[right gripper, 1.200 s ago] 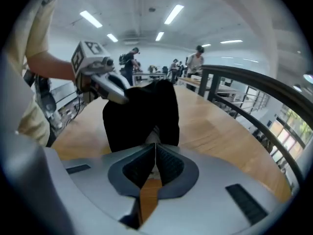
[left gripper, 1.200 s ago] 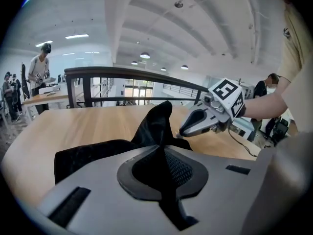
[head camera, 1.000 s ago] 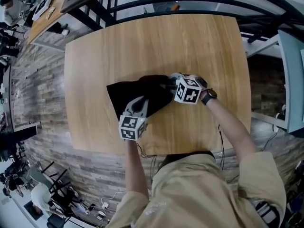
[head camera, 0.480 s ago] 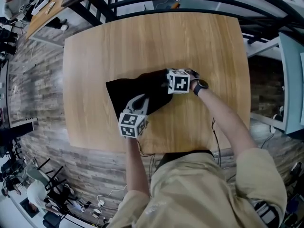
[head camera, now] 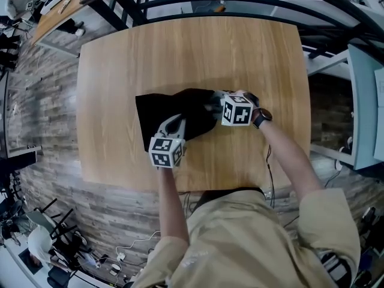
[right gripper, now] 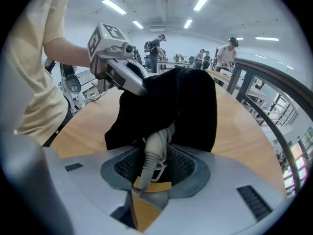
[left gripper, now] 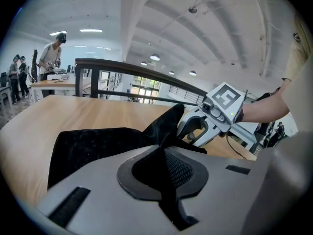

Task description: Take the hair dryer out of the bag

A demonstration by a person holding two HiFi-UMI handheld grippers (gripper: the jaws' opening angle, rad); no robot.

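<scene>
Right gripper (head camera: 213,108) has drawn back a little toward the right of the table (head camera: 180,53) since half a second ago; the left gripper (head camera: 180,120) and the black bag (head camera: 157,108) lie as before.

Head view: the bag rests flat near the middle of the wooden table. The left gripper meets its near edge. The right gripper meets its right end, where the cloth is bunched up.

Left gripper view: the jaws are closed together on a fold of the bag's black cloth, which rises between the pads. The rest of the bag spreads on the table to the left. The right gripper shows beyond, at the raised far end of the bag.

Right gripper view: the jaws, which have just been closing, stand partly apart with both pads against the hair dryer (right gripper: 154,151). Only its grey ribbed cord sleeve and a pale loop show. This end sticks out of the bag's mouth, and the rest of the hair dryer is hidden inside the bag. The bag's cloth hangs lifted above the jaws, with the left gripper at its upper left edge.
</scene>
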